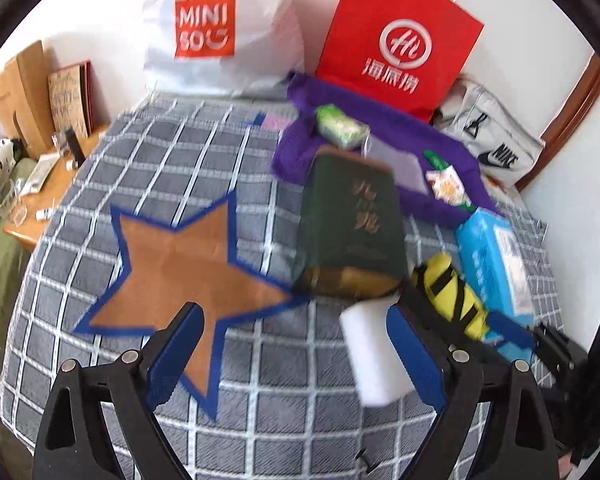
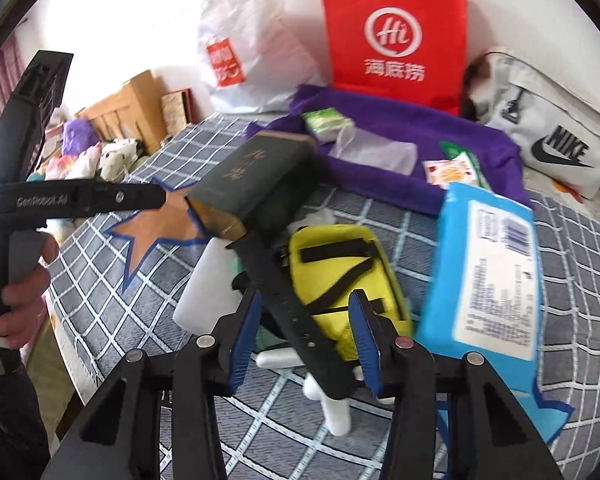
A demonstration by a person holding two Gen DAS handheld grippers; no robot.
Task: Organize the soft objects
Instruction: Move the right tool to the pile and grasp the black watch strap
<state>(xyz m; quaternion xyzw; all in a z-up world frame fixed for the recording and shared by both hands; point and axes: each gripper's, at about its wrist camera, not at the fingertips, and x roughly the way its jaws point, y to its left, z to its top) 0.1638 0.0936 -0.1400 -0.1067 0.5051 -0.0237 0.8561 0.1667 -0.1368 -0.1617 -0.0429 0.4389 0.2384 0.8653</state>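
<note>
My left gripper (image 1: 294, 332) is open above the checked bedspread; a white foam block (image 1: 374, 350) lies between its fingers, against the right one. A dark green book (image 1: 350, 224) lies just beyond, with a yellow pouch (image 1: 454, 296) and a blue tissue pack (image 1: 496, 260) to the right. My right gripper (image 2: 304, 320) is open, low over the yellow pouch (image 2: 340, 264). The left gripper's black finger (image 2: 296, 312) crosses between my right fingers. The white block (image 2: 208, 284) sits left of it. The blue tissue pack (image 2: 484, 268) is at right, the book (image 2: 252, 176) beyond.
A brown star patch (image 1: 180, 264) edged in blue marks the bedspread. A purple towel (image 1: 404, 136) at the back holds a green packet (image 1: 340, 126) and an orange sachet (image 1: 446, 186). A Miniso bag (image 1: 208, 24), red bag (image 1: 400, 36) and Nike bag (image 1: 496, 140) line the wall. A wooden nightstand (image 1: 40, 196) stands left.
</note>
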